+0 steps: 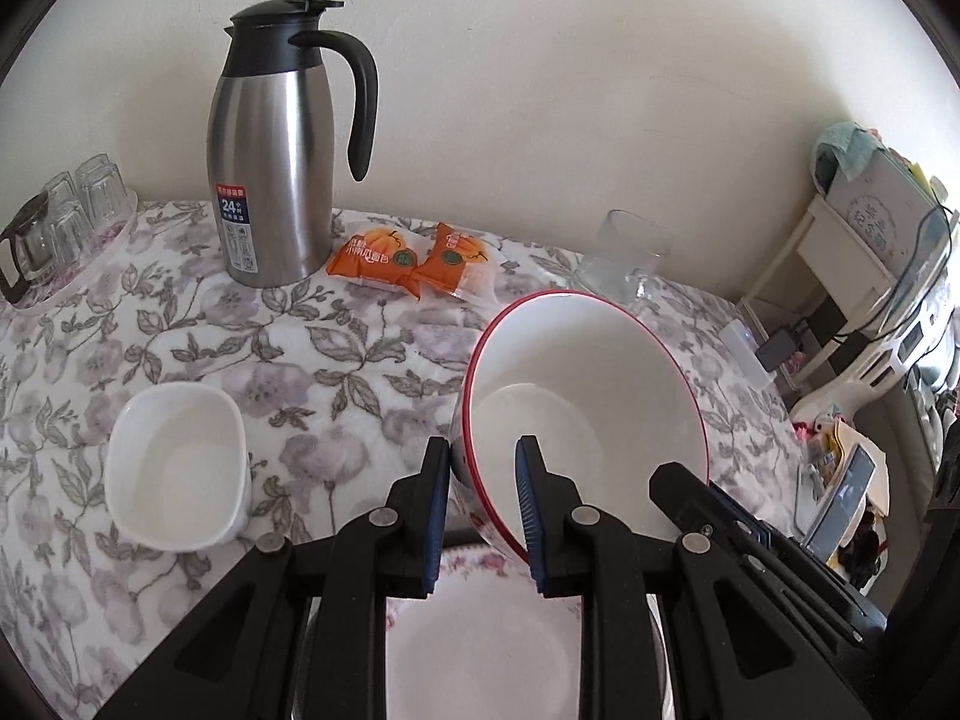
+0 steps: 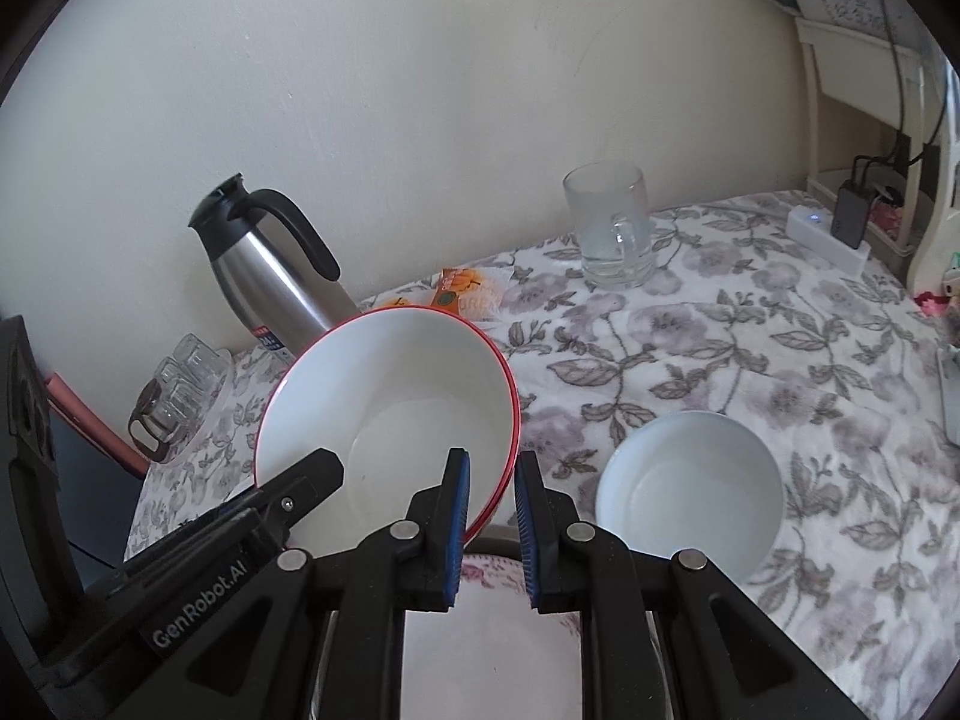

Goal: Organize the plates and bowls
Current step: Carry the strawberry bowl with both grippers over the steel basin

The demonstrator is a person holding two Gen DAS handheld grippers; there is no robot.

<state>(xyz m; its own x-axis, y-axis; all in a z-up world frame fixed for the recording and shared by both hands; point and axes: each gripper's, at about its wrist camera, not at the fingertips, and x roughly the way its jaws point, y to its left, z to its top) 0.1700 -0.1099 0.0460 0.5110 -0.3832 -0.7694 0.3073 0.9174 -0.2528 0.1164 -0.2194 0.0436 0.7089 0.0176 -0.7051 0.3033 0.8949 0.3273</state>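
We hold the large white ceramic bowl with a red rim (image 1: 585, 414) from both sides, tilted and lifted off the table. Our left gripper (image 1: 486, 516) is clamped on the bowl's left wall, one blue-padded finger outside and the other inside the bowl. Our right gripper (image 2: 489, 531) is clamped on the opposite wall in the same way, its left finger inside and its right finger outside. In the left wrist view the right gripper's black body reaches the bowl's rim at the lower right.

Directly below the bowl, between the gripper arms, lies a white round plate with a pink floral border (image 1: 480, 654); we cannot tell whether the bowl touches it. On the table's grey floral cloth (image 1: 336, 354), a small white squarish bowl (image 1: 177, 474) sits to the left of the left gripper, and a small white round bowl (image 2: 690, 495) sits just right of the right gripper.

Farther back stand a stainless steel thermos jug with a black handle (image 1: 273, 180), two orange snack packets (image 1: 408, 261), a clear glass mug (image 2: 612, 231), and a tray of upturned clear glasses (image 1: 66, 225).
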